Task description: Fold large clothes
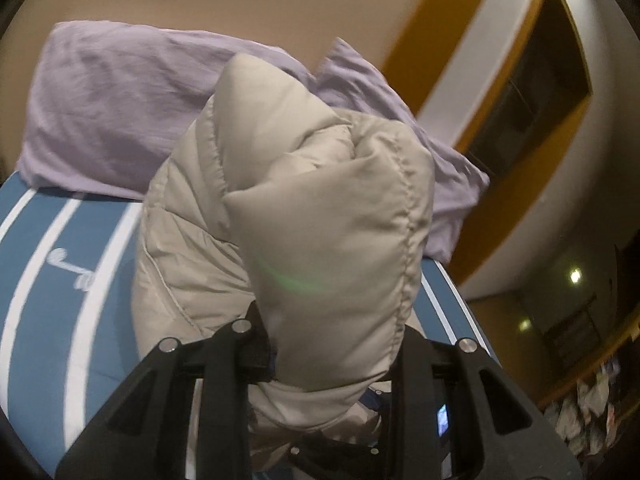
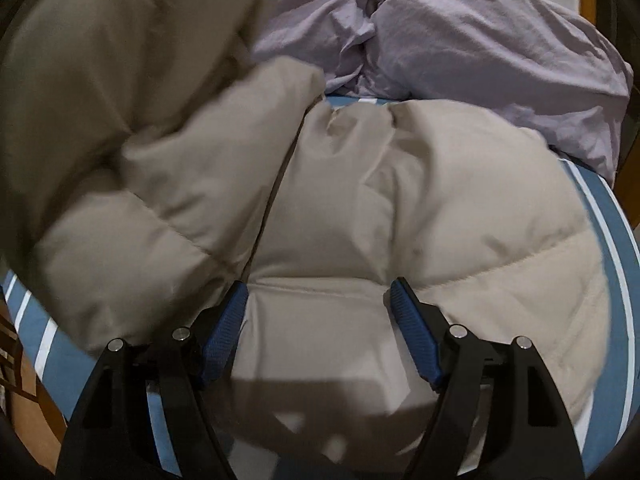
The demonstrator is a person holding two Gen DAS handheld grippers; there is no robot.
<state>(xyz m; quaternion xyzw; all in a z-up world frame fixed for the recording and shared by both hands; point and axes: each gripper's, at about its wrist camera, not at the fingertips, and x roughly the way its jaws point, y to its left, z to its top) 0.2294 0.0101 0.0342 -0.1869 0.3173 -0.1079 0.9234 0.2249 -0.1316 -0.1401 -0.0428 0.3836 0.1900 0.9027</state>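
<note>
The beige puffer jacket (image 1: 288, 208) lies on the bed (image 1: 48, 280), which is covered with a blue sheet marked by white stripes, and part of the jacket is raised off that sheet. In the left wrist view the left hand-held gripper (image 1: 320, 364) is clamped on a padded, stitched section of the jacket, which bulges up between its black fingers and hides their tips; the lifted fabric stands up in front of the camera, while the rest of the garment falls away toward the bed behind it. Beyond the jacket, at the far edge of the bed, a lilac pillow (image 1: 112, 104) rests against the tan wall (image 1: 280, 0), and a second piece of lilac bedding shows to its right. In the right wrist view the right hand-held gripper (image 2: 318, 308) has its jaws spread wide, holding nothing, with the blue pads (image 2: 224, 328) on either side of a quilted panel of the jacket (image 2: 400, 208) that lies flat on the bed (image 2: 612, 232). The fingertips appear to be at the fabric, but whether they touch it cannot be told. To the left in this view another part of the jacket is raised and blurred. The crumpled lilac bedding (image 2: 460, 40) sits just past the jacket, near the far right corner of the bed.
</note>
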